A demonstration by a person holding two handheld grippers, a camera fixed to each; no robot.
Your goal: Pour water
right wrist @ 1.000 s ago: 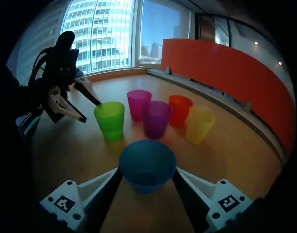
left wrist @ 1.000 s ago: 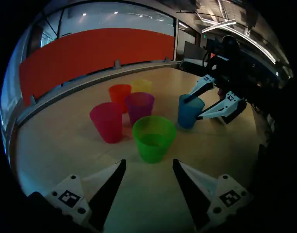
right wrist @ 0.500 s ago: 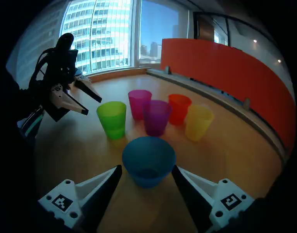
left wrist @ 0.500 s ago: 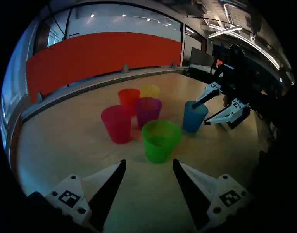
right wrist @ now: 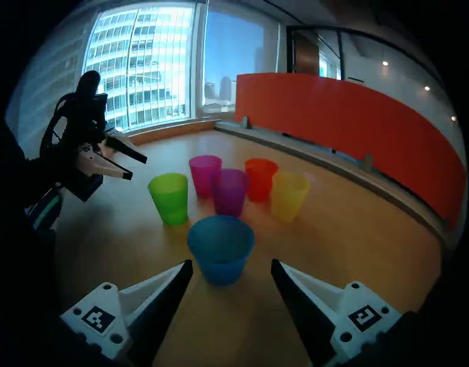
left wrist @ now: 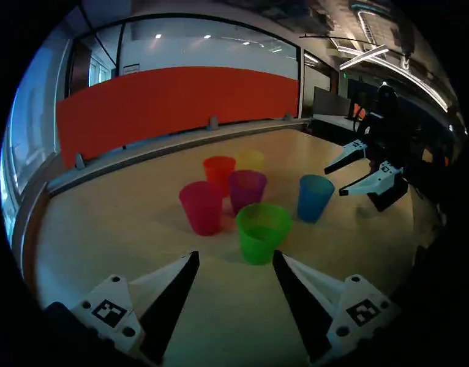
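The left gripper (left wrist: 235, 254) has its jaws spread, with the translucent green plastic cup (left wrist: 262, 232) upright just ahead of the tips, untouched. The right gripper (right wrist: 231, 263) is likewise spread, and the blue plastic cup (right wrist: 221, 249) stands free just beyond its tips. Six cups stand on the pale wooden table (left wrist: 112, 232), one of each colour: green, blue, pink cup (left wrist: 202, 207), purple cup (left wrist: 247, 188), orange cup (left wrist: 219, 172), yellow cup (left wrist: 251, 160).

Translucent, smooth plastic cups (left wrist: 262, 232) on a smooth wooden table (left wrist: 112, 226)
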